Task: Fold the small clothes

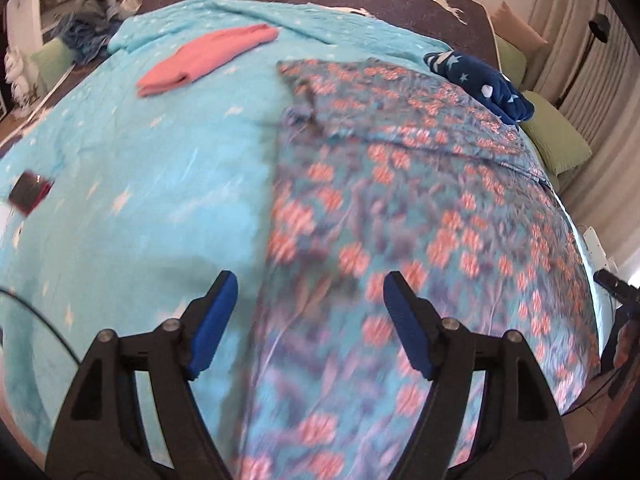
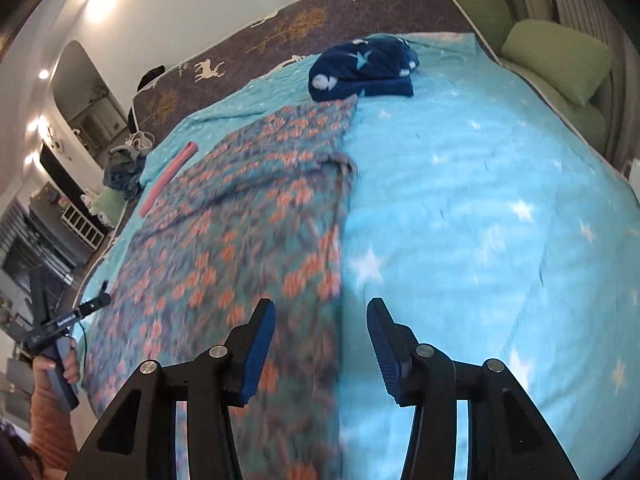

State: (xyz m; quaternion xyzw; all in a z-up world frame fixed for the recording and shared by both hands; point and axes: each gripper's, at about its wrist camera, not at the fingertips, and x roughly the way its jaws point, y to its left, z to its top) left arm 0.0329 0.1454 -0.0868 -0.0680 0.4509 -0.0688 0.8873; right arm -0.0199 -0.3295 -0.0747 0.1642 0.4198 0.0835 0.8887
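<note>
On the left of the left wrist view, a folded pink garment [image 1: 204, 58] lies far up the turquoise star-print blanket [image 1: 132, 184], well apart from the left gripper [image 1: 310, 292]. That gripper's jaws stand wide apart and grip nothing; beneath the gap runs the left edge of the floral garment [image 1: 400, 200], which spreads flat across the blanket to the right. A folded navy star-print garment [image 1: 480, 84] sits at its far right corner.

In the right wrist view, the floral garment [image 2: 240, 232] lies left of centre, its right edge passing under the gap of the right gripper [image 2: 322, 318]. Those jaws are partly open and empty. Bare blanket [image 2: 480, 220] fills the right side.
</note>
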